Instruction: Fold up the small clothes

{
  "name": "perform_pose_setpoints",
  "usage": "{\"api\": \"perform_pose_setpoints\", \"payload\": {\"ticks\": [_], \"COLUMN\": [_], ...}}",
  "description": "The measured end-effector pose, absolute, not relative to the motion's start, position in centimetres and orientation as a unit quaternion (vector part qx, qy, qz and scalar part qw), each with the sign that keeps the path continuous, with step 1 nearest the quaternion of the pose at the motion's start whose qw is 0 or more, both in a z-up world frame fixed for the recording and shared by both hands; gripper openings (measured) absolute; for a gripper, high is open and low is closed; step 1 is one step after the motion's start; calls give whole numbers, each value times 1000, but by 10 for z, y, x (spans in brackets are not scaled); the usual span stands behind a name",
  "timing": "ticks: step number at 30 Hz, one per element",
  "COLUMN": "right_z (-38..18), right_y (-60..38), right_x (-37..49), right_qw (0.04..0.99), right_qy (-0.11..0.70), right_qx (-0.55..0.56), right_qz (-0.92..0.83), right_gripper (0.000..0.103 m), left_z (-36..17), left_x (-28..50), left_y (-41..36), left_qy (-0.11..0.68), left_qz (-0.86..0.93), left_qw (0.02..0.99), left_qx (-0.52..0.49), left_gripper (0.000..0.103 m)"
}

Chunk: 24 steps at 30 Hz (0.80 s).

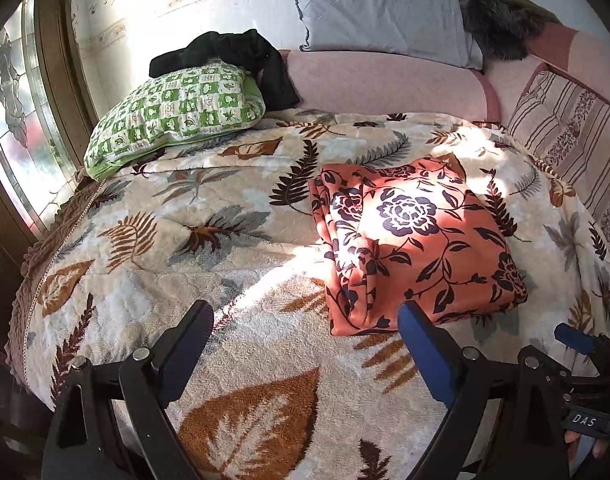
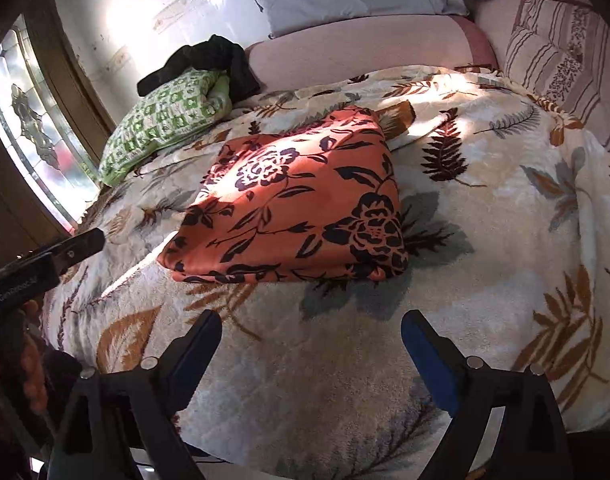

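Observation:
An orange cloth with dark flower print [image 1: 417,240] lies folded in a neat square on the leaf-patterned blanket [image 1: 209,264]. It also shows in the right wrist view [image 2: 301,208]. My left gripper [image 1: 305,316] is open and empty, held above the blanket just in front of the cloth's near left corner. My right gripper [image 2: 311,324] is open and empty, a little in front of the cloth's near edge. The right gripper's finger [image 1: 575,338] shows at the right edge of the left wrist view, and the left gripper's finger [image 2: 81,246] shows at the left of the right wrist view.
A green checked pillow [image 1: 173,116] lies at the back left with a black garment [image 1: 241,58] on it. A grey pillow [image 1: 381,12] and pink bolster [image 1: 385,84] lie at the back. A striped cushion [image 1: 577,148] is at the right. A stained-glass window [image 1: 17,120] is at the left.

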State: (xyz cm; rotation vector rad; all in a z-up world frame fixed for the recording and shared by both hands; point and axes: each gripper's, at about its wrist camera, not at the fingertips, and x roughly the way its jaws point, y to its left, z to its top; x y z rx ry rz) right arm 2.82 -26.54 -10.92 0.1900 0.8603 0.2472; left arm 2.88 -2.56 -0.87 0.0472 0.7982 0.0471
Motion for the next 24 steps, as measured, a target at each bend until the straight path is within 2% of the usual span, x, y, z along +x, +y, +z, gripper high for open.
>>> {"api": "perform_pose_setpoints", "payload": {"ticks": [2,3,4,10,24], "right_z": [-112,-112,-109,-87,-58], "right_y": [-271,-272,-270,-258,-240], "right_x": [24,24,23,21,33], "right_qw": [896,896,898,915,918], "right_qy": [420,423,421,397,393], "right_qx": [95,93,88,33,13], "right_qz": [106,100,96,66,50], "right_gripper": [95,102,103,103,103], "left_z": [-5,-4,-3,0,-1], "left_x": [27,25,24,25,28], "left_y": [-28,-30,-31,-34,-18], "left_qy": [387,387,386,392,394], "left_qz": [22,23,25,35,33], "left_qw": [922,922,922,919,918], "left_qx": [19,18,18,8,-20], "left_gripper": [93,93,93,93,93]}}
